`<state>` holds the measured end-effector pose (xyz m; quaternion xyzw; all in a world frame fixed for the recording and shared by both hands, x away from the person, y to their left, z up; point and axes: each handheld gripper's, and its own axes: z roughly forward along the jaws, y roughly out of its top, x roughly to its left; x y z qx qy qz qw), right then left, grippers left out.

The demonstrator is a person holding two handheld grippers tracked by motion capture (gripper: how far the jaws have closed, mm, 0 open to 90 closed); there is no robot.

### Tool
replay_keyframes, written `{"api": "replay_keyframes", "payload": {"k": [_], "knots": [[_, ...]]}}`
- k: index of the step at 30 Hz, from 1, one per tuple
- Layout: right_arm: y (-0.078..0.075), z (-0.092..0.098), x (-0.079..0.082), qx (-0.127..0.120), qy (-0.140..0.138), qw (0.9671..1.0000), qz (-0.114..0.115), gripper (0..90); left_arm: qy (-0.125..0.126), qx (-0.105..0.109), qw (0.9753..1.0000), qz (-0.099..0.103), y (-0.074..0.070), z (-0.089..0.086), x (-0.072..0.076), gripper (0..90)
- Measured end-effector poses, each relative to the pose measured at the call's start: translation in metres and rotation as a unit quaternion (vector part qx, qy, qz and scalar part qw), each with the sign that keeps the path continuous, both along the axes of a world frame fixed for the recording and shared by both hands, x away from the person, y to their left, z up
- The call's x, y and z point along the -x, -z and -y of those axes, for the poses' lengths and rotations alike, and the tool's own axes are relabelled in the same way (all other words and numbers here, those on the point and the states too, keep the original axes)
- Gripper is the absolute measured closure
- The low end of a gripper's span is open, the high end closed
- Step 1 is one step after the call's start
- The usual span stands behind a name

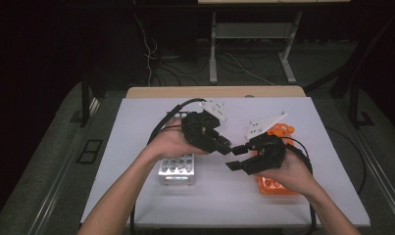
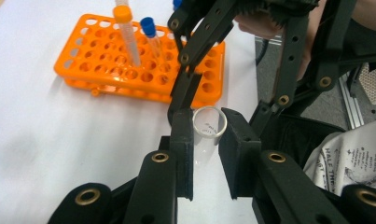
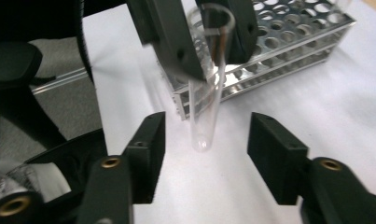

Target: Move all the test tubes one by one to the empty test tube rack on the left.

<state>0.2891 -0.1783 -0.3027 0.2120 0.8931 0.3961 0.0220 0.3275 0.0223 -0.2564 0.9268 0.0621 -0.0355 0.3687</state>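
Over the middle of the tabletop (image 1: 136,147) the two grippers meet nose to nose. The left gripper (image 2: 205,140) has its fingers (image 2: 182,149) pinching a clear tube (image 3: 206,93) near its open rim, with the rounded bottom pointing at the right gripper (image 3: 206,154). The right one's fingers (image 3: 150,154) are spread wide, one on each side of the tube's bottom and not touching it. The metal rack (image 1: 176,169) sits at about 8 o'clock from the tube, and the orange rack (image 1: 278,186) at 4 o'clock, under the right hand. I think a handover is coming. If the left fingers let go before the right ones close, the tube will drop. If the right fingers close off-centre, the slick round glass could squirt sideways or tilt.
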Motion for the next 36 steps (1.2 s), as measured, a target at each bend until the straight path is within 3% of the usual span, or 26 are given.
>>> {"api": "replay_keyframes", "payload": {"k": [9, 12, 14, 16, 24, 36], "knots": [[0.002, 0.016, 0.003, -0.022, 0.039, 0.999, 0.006, 23.8, -0.021, 0.0, 0.9998, 0.003, -0.008, -0.011, -0.011, 74.7], [0.002, 0.021, 0.006, -0.029, 0.052, 0.9982, 0.009, 12.1, -0.033, 0.003, 0.9994, 0.004, -0.012, -0.016, -0.016, 74.6], [0.003, 0.026, 0.007, -0.035, 0.06, 0.9975, 0.011, 9.9, -0.041, 0.004, 0.9991, 0.007, -0.015, -0.021, -0.019, 74.6], [0.004, 0.032, 0.01, -0.048, 0.067, 0.9966, 0.005, 0.8, -0.049, 0.006, 0.9987, 0.01, -0.019, -0.025, -0.022, 74.6], [0.007, 0.054, 0.021, -0.076, 0.093, 0.9928, 0.01, 0.3, -0.083, 0.011, 0.9964, 0.017, -0.028, -0.044, -0.035, 74.6], [0.018, 0.082, 0.041, -0.079, 0.121, 0.9895, 0.008, 0.3, -0.136, 0.008, 0.9906, 0.016, -0.025, -0.07, -0.058, 74.7]]}}
